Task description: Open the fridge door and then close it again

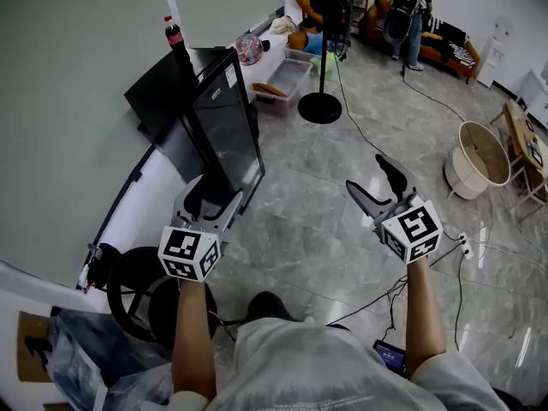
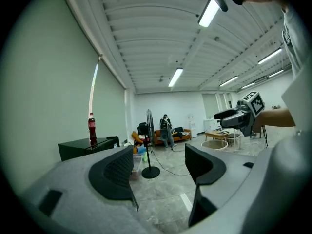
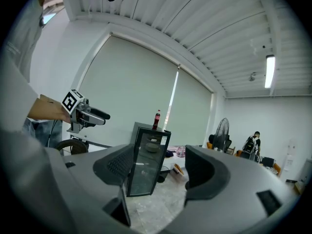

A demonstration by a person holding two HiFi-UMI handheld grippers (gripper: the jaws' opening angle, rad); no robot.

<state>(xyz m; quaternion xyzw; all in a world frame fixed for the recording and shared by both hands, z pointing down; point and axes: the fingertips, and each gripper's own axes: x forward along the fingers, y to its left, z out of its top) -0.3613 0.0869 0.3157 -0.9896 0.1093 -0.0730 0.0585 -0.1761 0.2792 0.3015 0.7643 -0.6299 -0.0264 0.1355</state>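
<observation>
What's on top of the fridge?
One upright cola bottle with a red cap stands on the fridge. Nothing else shows on its dark top, though the patch behind the bottle is covered.

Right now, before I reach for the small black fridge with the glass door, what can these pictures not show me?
Handle of the fridge: too dark and small, head and right gripper views.
Its contents: dim behind the glass, right gripper view.
Its front: behind the left gripper, left gripper view.
</observation>
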